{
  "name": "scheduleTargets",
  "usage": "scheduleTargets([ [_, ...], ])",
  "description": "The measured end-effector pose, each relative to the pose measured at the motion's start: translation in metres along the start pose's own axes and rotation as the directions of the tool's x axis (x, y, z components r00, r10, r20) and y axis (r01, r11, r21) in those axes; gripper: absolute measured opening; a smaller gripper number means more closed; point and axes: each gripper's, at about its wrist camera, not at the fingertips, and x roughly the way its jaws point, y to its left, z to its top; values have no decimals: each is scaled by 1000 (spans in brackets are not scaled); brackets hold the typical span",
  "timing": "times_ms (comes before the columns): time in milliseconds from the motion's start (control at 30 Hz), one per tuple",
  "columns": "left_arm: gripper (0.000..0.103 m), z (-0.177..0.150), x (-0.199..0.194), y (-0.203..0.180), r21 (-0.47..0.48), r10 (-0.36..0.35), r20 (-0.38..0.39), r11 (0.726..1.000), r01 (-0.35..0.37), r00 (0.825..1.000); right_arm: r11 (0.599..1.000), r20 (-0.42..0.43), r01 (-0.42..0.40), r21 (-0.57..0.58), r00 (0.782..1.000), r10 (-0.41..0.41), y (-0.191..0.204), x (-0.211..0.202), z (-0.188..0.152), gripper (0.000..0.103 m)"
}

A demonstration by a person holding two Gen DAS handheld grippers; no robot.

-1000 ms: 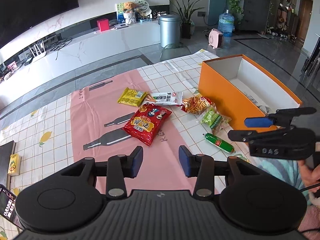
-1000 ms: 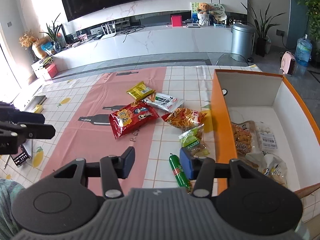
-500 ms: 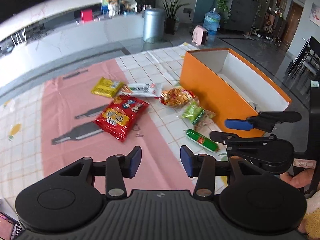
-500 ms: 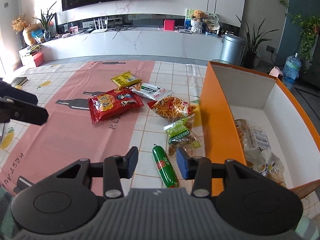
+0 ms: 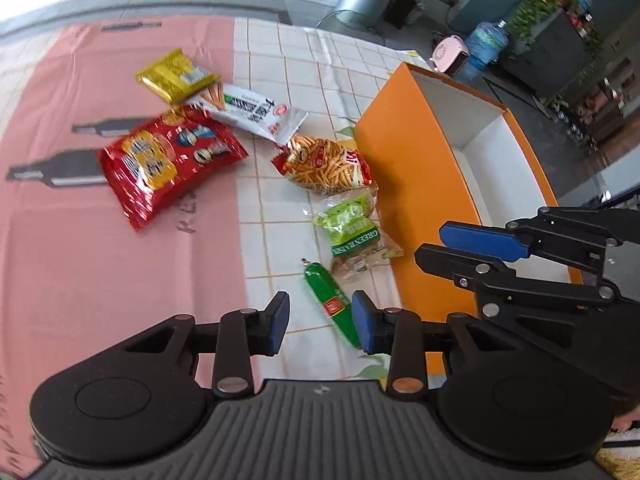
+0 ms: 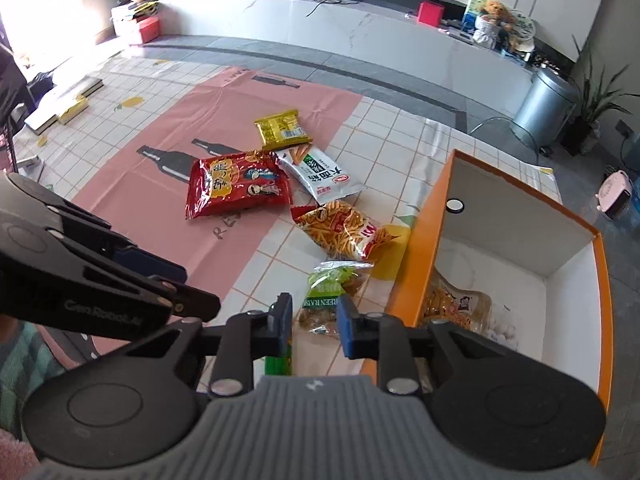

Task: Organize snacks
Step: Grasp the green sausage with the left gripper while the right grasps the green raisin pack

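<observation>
Several snack packs lie on the tablecloth: a red bag (image 5: 168, 160) (image 6: 238, 188), a yellow pack (image 5: 174, 76) (image 6: 282, 128), a white pack (image 5: 256, 114) (image 6: 328, 176), an orange stick-snack bag (image 5: 328, 166) (image 6: 342, 232), a green raisin pack (image 5: 354, 232) (image 6: 326, 296) and a green sausage (image 5: 332, 304) (image 6: 278, 364). An orange box (image 5: 420, 216) (image 6: 520, 240) at the right holds several packs. My left gripper (image 5: 320, 322) is open, low over the sausage. My right gripper (image 6: 314, 326) is open above the raisin pack and also shows in the left wrist view (image 5: 448, 246).
The pink and white checked tablecloth (image 5: 80, 260) covers the table. A small yellow book (image 6: 72, 110) lies at the far left edge. A steel bin (image 6: 546, 104), plants and a long white console stand on the floor beyond the table.
Both grippers have moved forward and down toward the snacks beside the orange box. The left one now sits close over the green sausage, the right one over the raisin pack. Both stay open.
</observation>
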Motion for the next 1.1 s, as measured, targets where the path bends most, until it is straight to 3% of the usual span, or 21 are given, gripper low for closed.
scheduleTargets([
  [167,37,0,32,-1,-123,-15,-32,992,11,999,992,-41,-18,-128,999,12,-9,9,9,16],
  [433,35,-6,64,-7,-178,5,-65,984,-17,998,984,-38,-42,-171,999,35,-20,14,11,17],
  [633,25,-8,73,-10,-142,57,-68,988,-67,996,981,-43,-57,-185,998,50,-22,20,8,17],
  [733,24,-9,72,-10,-114,53,-62,992,-60,997,980,-49,-61,-188,997,53,-21,25,9,17],
  [933,24,-7,58,9,-59,120,-50,991,-123,992,978,-61,-81,-194,996,70,-10,33,13,18],
  [1067,24,-5,46,28,-36,175,-24,984,-176,984,978,-104,-75,-195,993,55,2,48,18,23],
  [1100,24,-5,44,32,-35,182,-19,983,-183,983,979,-118,-65,-192,992,43,4,53,19,29],
])
